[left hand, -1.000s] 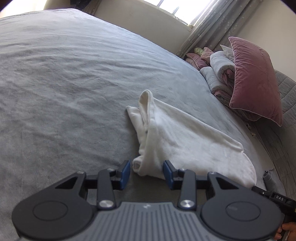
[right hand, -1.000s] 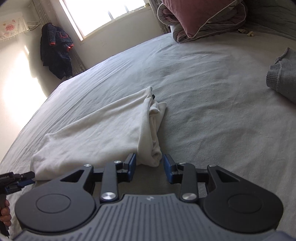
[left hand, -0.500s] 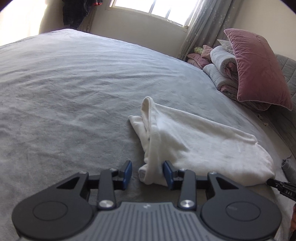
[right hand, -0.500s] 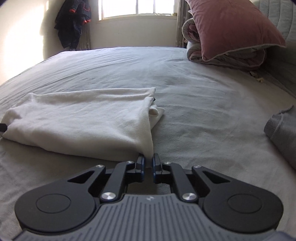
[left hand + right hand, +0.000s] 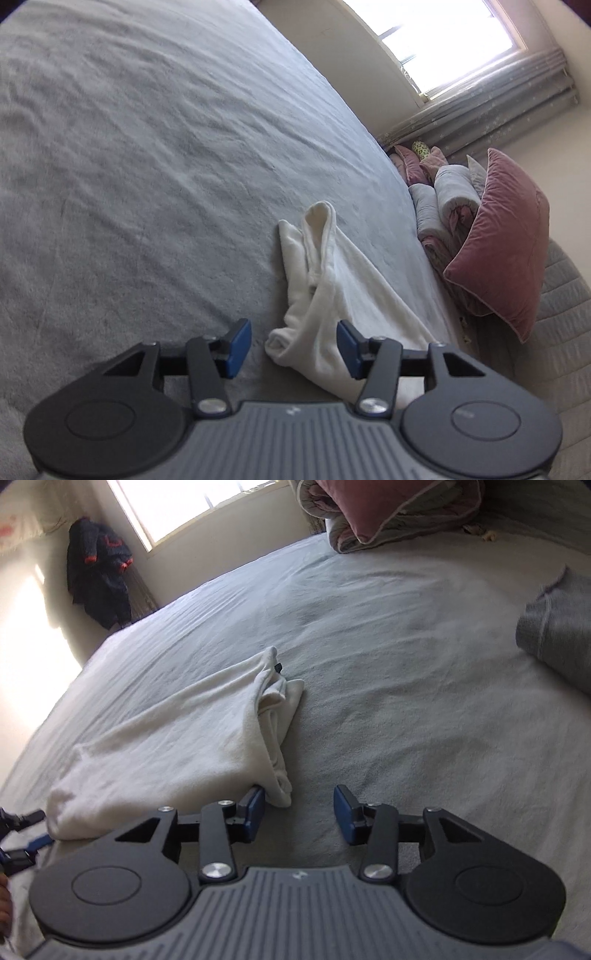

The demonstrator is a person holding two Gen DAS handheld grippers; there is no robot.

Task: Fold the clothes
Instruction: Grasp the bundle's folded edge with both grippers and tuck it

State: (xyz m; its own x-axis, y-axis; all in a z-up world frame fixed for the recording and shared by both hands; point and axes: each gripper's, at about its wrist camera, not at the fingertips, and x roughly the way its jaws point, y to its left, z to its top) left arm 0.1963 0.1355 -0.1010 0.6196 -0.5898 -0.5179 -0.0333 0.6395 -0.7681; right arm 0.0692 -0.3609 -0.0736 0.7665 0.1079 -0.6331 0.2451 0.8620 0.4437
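Where the grey bed [image 5: 147,155] spreads across both views, a white garment [image 5: 177,738] lies folded into a long flat shape on the cover, one end bunched into a narrow roll of layered edges; in the left wrist view the garment [image 5: 332,295] runs from the near edge toward the pillows. The left gripper [image 5: 294,349] has just been opening; its jaws stand apart with the near corner of the garment between them, the right blue pad close beside the cloth and the left pad clear of it, so nothing is clamped. The right gripper [image 5: 299,814] has likewise just been opening; its jaws are apart, the left pad touching or just beside the garment's near corner, the right pad over bare bed, and the cloth is not gripped. A pink pillow [image 5: 506,236] leans on rolled bedding [image 5: 443,199] by the curtain [image 5: 491,99] under the window [image 5: 443,33]. In the right wrist view a grey folded item [image 5: 557,627] lies well apart to the right; a dark jacket [image 5: 98,576] hangs in the far corner; the other gripper's tip [image 5: 22,834] shows at the left edge beside the garment's far end.
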